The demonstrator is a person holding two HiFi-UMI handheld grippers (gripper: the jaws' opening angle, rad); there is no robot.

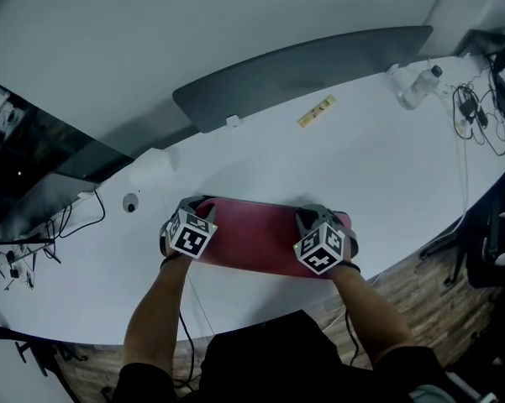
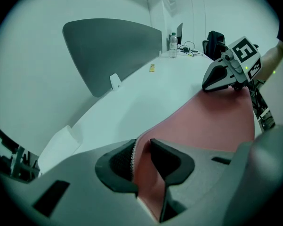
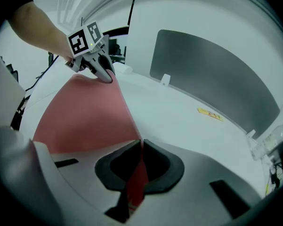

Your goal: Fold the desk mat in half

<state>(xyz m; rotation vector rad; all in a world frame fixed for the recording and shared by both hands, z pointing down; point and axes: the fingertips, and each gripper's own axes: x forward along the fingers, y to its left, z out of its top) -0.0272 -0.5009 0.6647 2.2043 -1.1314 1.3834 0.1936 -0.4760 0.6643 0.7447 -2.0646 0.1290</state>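
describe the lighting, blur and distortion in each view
Head view: dim with a bluish cast and no harsh glare; the table edge bows from the wide lens. Left gripper view: strong fisheye with black corners, and the close foreground is soft while the desk mat reads clearer. Right gripper view: same fisheye, the grey partition curves, and the light is even.

My white table [image 1: 361, 166] carries the red desk mat [image 1: 256, 233] at six o'clock and a bottle [image 1: 422, 86] at two.

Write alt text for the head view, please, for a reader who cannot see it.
Seen from above, a person's left gripper and right gripper grip the far corners of a red desk mat on a white table. Farther back are a grey divider, a yellow strip and a water bottle.
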